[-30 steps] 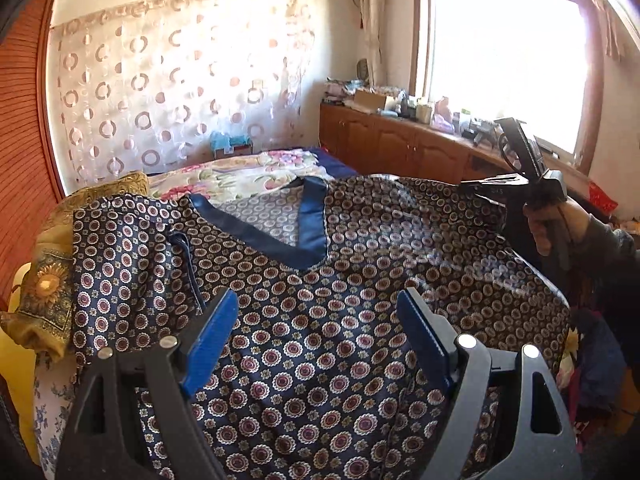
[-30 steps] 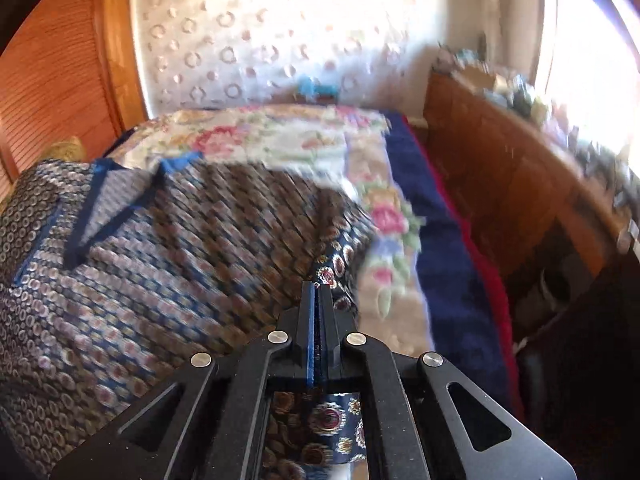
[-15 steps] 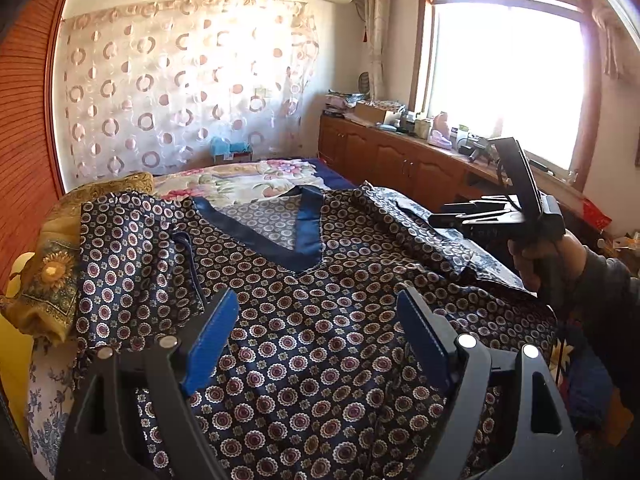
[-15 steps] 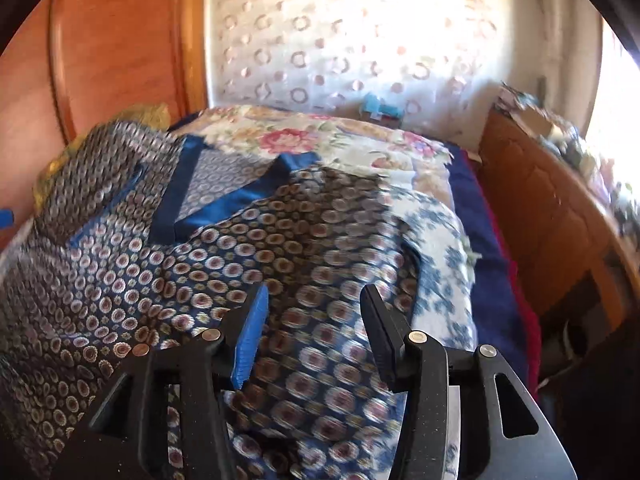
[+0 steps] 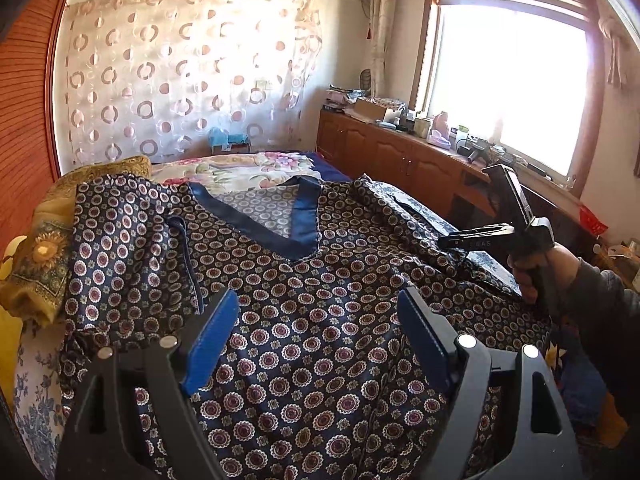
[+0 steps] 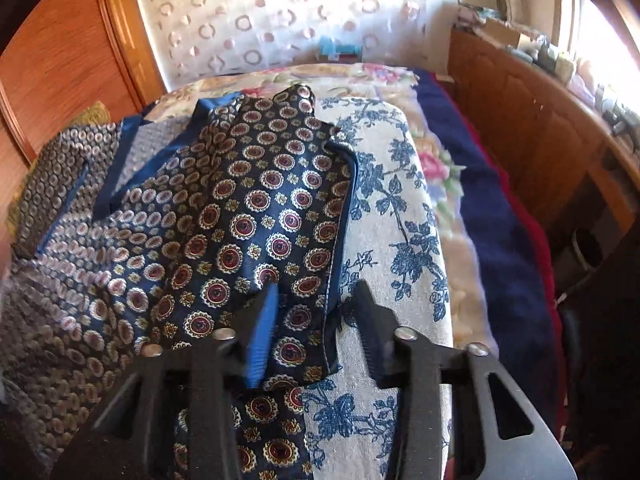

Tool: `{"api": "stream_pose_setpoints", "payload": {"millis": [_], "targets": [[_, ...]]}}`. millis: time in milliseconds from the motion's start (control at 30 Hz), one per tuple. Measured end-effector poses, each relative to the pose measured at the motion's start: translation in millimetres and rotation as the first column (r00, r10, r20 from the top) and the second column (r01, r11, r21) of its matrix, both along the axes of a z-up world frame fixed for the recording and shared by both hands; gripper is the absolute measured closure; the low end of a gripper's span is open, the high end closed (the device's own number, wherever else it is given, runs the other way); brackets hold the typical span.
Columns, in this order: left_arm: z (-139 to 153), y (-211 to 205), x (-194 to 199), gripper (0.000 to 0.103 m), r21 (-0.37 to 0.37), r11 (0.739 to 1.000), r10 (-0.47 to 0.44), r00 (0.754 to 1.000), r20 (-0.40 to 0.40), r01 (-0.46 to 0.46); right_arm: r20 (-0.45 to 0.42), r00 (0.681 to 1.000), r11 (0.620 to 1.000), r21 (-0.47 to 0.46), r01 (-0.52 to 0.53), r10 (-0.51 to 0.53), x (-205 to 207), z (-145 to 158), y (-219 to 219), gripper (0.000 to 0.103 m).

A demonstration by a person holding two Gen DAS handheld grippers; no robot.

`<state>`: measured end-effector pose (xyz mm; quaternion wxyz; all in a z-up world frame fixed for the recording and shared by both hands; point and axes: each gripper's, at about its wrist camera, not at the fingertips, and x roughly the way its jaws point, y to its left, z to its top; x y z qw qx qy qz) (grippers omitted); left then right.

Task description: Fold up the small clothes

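Observation:
A navy top with a circle print and a blue V-neck band [image 5: 304, 280] lies spread on the bed. Its right sleeve [image 6: 256, 208] is folded in over the body, with its blue hem along the white floral sheet [image 6: 392, 216]. My left gripper [image 5: 316, 332] is open and empty above the lower middle of the top. My right gripper [image 6: 316, 312] is open and empty just above the folded sleeve's edge. It also shows in the left wrist view [image 5: 476, 236], held in a hand at the top's right side.
A yellow sunflower-print cloth [image 5: 44, 248] lies at the bed's left. A flowered quilt [image 5: 240, 168] and a navy blanket [image 6: 492, 216] cover the far bed. Wooden cabinets [image 5: 392, 160] with clutter run along the right under the window. A wooden headboard [image 6: 60, 64] stands at left.
My right gripper, shut on the right sleeve a second ago, has let it go and opened. The sleeve now lies folded over the top. My left gripper has stayed open and nearly still.

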<state>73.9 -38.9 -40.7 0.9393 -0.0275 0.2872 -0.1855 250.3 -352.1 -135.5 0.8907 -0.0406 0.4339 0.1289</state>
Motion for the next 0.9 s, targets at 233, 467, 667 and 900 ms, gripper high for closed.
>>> {"api": "stream_pose_setpoints", "payload": {"millis": [233, 467, 667, 900], "targets": [[-3.9, 5.9, 1.1, 0.021, -0.012, 1.000, 0.014, 1.000, -0.008, -0.015, 0.107, 0.993, 0.998, -0.043, -0.050, 0.054, -8.4, 23.1, 16.4, 0.101], [-4.2, 14.2, 0.4, 0.021, -0.016, 0.999, 0.037, 0.999, -0.004, -0.037, 0.187, 0.971, 0.989, -0.027, -0.147, 0.149, -3.8, 60.5, 57.6, 0.101], [-2.3, 26.3, -1.3, 0.021, -0.029, 0.998, 0.063, 0.998, -0.001, -0.063, 0.191, 0.940, 0.957, 0.005, -0.289, 0.282, -7.4, 75.3, 115.3, 0.100], [-4.5, 40.4, -1.8, 0.021, -0.033, 0.995, 0.096, 0.995, -0.009, -0.096, 0.187, 0.949, 0.967, -0.022, -0.256, 0.255, -4.1, 67.1, 122.5, 0.044]]}}
